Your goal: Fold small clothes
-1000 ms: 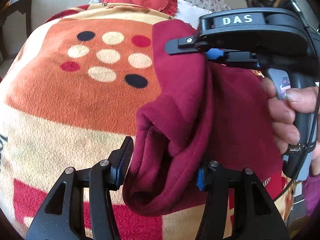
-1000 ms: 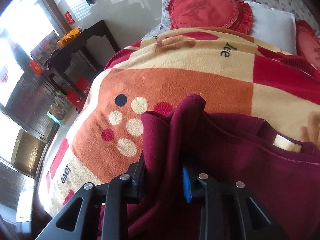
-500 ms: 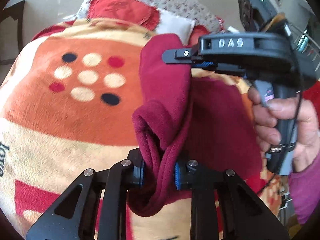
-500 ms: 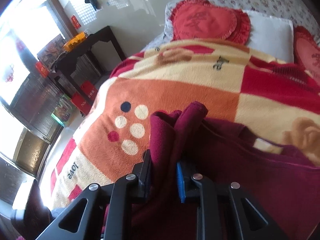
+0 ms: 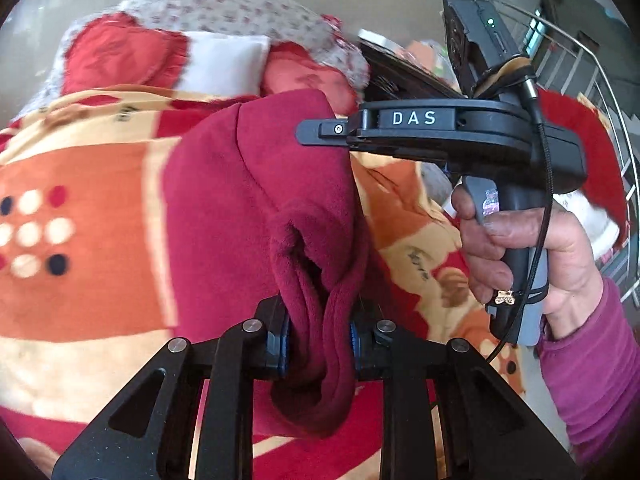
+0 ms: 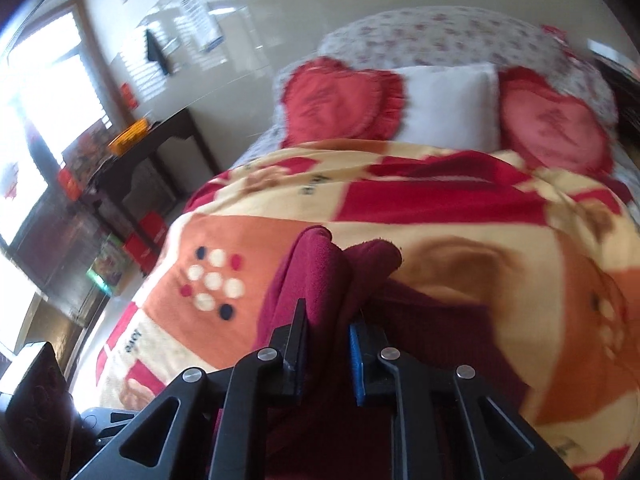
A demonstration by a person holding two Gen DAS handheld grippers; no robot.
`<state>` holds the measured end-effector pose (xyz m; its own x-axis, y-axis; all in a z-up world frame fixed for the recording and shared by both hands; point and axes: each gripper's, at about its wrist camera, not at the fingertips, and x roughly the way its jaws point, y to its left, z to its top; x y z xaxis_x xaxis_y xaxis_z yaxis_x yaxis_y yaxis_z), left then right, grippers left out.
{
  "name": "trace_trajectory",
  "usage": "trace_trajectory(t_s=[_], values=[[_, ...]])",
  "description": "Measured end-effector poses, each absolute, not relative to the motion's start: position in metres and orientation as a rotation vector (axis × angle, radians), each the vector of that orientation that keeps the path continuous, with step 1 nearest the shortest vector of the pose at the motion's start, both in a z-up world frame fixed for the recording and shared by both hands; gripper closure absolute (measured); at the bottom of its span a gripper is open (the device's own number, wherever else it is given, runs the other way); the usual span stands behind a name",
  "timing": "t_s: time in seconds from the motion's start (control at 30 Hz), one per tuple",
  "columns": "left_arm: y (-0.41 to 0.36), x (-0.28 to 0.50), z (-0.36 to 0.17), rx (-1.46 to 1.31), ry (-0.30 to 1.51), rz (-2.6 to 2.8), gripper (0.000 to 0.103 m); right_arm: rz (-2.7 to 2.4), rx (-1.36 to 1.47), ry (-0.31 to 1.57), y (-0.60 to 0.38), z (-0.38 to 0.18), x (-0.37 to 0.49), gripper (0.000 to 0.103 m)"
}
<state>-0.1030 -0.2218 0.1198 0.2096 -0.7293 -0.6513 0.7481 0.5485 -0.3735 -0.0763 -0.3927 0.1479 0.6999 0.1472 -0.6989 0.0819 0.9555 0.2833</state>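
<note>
A small dark red fleece garment hangs lifted above the patterned blanket. My left gripper is shut on a bunched fold of its lower edge. My right gripper is shut on another bunched edge of the same garment. In the left wrist view the right gripper shows from the side, clamped on the garment's upper right edge, held by a hand in a magenta sleeve. The cloth stretches between the two grippers.
An orange, cream and red fleece blanket covers the bed. Two red heart cushions and a white pillow lie at the head. A dark side table stands left of the bed.
My left gripper closed on the garment's lower fold. Both grippers then lifted the garment up off the blanket, toward the head of the bed.
</note>
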Motion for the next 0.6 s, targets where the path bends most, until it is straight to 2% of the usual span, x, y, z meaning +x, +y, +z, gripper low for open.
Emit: trace_trajectory(t_s=[0.23,0.3,0.37,0.43,0.5,0.6], values=[[-0.290,-0.129,0.080,0.141,0.976,-1.042,0.082,-0.116,0.403,0.866,-0.456,0.092,-0.106,0.088],[-0.303,-0.136,0.076,0.172,0.998,-1.039,0.074,-0.150,0.424,0.901,-0.463,0.071,-0.107,0.088],[-0.303,-0.141,0.078,0.167,1.023,-1.082,0.057,-0.154,0.441,0.896,-0.466,0.061,-0.107,0.088],[-0.293,-0.147,0.087,0.178,1.028,-1.124,0.052,-0.156,0.472,0.882,-0.469,0.064,-0.113,0.082],[-0.271,-0.152,0.102,0.204,0.998,-1.139,0.052,-0.163,0.513,0.870,-0.472,0.072,-0.125,0.063],[-0.244,-0.146,0.112,0.217,0.957,-1.102,0.049,-0.101,0.568,0.823,-0.463,0.088,-0.154,0.051]])
